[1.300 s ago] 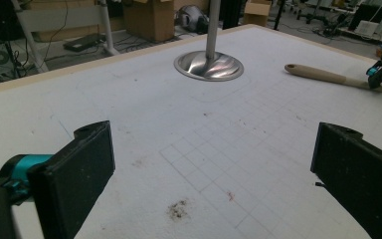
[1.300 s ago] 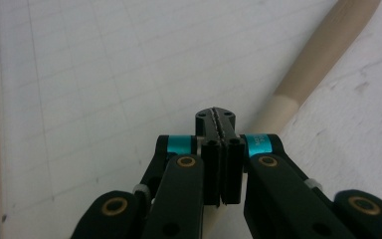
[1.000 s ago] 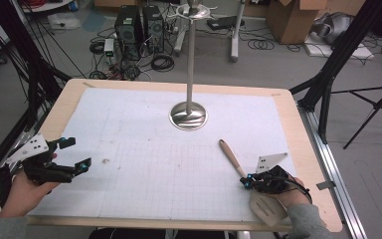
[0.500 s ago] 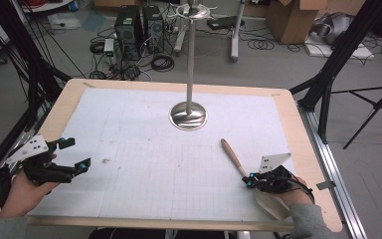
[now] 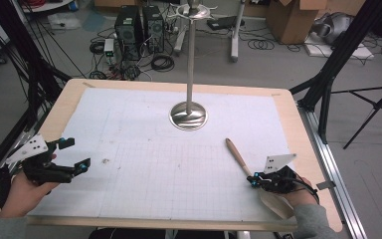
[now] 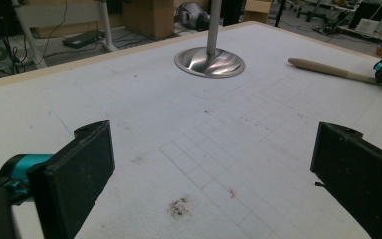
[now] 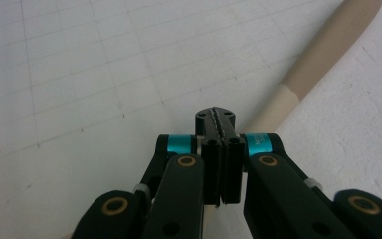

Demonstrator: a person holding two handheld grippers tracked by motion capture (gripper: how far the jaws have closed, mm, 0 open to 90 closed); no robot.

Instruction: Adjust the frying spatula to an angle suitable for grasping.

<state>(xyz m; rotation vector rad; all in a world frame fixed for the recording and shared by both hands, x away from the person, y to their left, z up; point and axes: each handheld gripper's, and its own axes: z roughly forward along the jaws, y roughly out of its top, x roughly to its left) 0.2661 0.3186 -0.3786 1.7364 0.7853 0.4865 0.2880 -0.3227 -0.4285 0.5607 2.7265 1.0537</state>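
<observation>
Right claw [image 5: 254,182] was clamped shut over the wooden spoon [image 5: 239,157], near right on the table [image 5: 69,97]; whether the pads actually pinched the handle I couldn't tell. Spoon lay flat, handle angled far-left toward the metal stand [image 5: 189,114], probably its hanging spot. Left claw [image 5: 74,154] sat open and empty at near left, likely parked clear.

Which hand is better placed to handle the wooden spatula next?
Right. The right gripper, jaws shut, sits on the wooden spatula, probably clamping its thin neck. The left gripper stands open at the far left edge of the table, well away from it.
</observation>
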